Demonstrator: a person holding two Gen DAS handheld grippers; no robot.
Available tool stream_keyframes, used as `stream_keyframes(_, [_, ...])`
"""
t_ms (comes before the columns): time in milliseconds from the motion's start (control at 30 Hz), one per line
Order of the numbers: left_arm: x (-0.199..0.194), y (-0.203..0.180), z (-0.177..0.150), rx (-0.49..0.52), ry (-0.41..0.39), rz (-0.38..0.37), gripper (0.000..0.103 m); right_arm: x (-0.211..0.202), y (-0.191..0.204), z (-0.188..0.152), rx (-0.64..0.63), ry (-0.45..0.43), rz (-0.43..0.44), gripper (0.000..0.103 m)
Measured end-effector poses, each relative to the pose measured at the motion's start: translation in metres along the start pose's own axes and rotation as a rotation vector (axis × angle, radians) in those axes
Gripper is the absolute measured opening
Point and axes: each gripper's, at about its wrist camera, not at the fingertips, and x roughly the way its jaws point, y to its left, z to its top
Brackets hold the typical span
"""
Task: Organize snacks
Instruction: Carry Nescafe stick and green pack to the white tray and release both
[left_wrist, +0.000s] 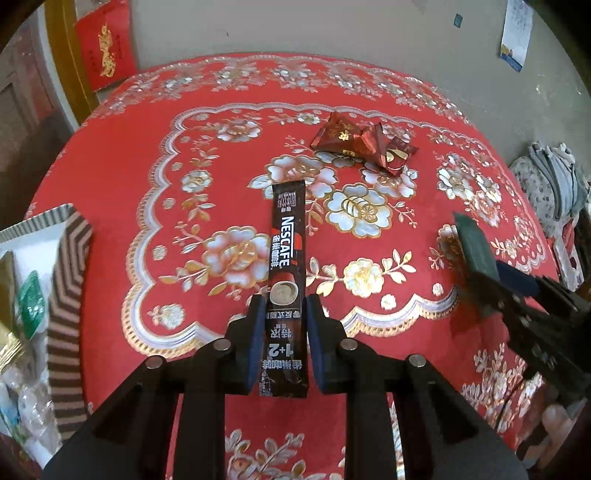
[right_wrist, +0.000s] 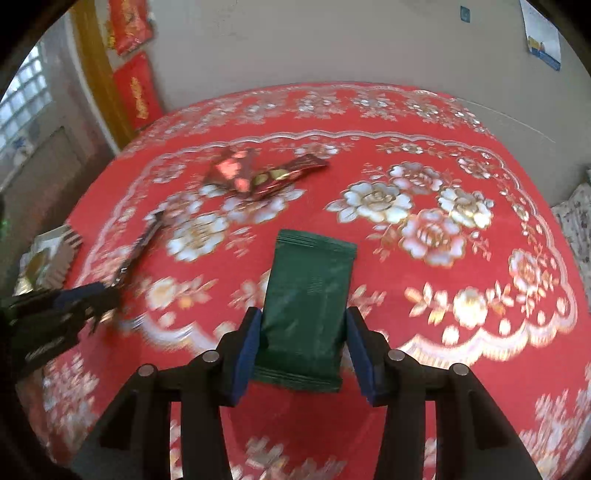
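Observation:
My left gripper (left_wrist: 286, 301) is shut on a long dark Nescafe coffee stick (left_wrist: 287, 258), which points forward over the red flowered tablecloth (left_wrist: 110, 177). My right gripper (right_wrist: 303, 314) is shut on a dark green snack packet (right_wrist: 308, 295), held above the cloth; it also shows in the left wrist view (left_wrist: 474, 245) at the right. Several red wrapped candies (left_wrist: 364, 144) lie in a small pile on the far middle of the table; they show blurred in the right wrist view (right_wrist: 255, 173). The left gripper (right_wrist: 107, 291) with the stick (right_wrist: 138, 247) appears at the left of the right wrist view.
A striped box (left_wrist: 68, 295) holding several snack packets stands at the left table edge, also seen in the right wrist view (right_wrist: 61, 254). A wall with red paper banners (left_wrist: 107, 44) is behind the table. Folded cloth (left_wrist: 554, 184) lies off the right edge.

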Motion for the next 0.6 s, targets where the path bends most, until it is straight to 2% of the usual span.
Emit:
stream_keyframes(267, [-0.032,0.019,-0.014,-0.02,-0.081,0.046,0.02,-0.039,0.038,-0.012,-0.05,-0.065,0.066,0.047])
stream_keyframes(600, [-0.073,0.05,-0.026,-0.053,-0.164,0.073,0.02,-0.054,0.099,-0.012,-0.137,-0.098,0.144,0.047])
